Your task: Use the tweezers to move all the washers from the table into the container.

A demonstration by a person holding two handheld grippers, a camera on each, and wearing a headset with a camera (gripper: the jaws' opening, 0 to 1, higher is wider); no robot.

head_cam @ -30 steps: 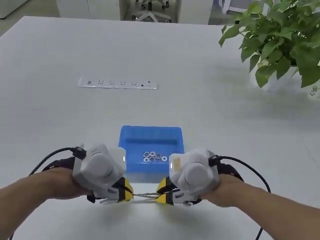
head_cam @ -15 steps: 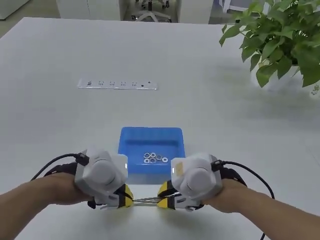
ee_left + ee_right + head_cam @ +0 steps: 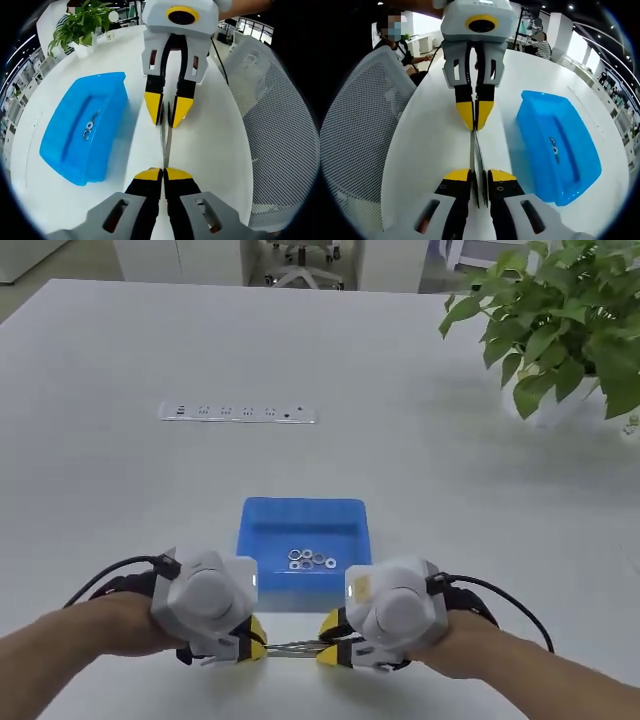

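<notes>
1. Every one of the washers (image 3: 310,559) that we can make out lies in a small cluster on the floor of the blue container (image 3: 260,515). The container sits just beyond the tweezers (image 3: 290,646), on their far side from us.
2. We therefore judge the moving to be done, or very nearly. The patch of table (image 3: 400,440) under the grippers is hidden, so we cannot rule out a stray one there.
3. The left gripper (image 3: 252,643) has its jaws pressed together on one end of the tweezers. The right gripper (image 3: 330,648) has its jaws closed to a thin slit on the other end. Neither holds anything else.
4. The grippers face each other nose to nose, with the tweezers bridging the short gap between them.
5. The long axis of the tweezers runs from gripper to gripper, side to side across us and roughly parallel to the container's near wall.
6. In the right gripper view the two blades stand slightly apart at the right jaws and meet at the left jaws. We cannot tell which end is the tip.
7. By our reckoning, what is left is little more than releasing the tool.
</notes>
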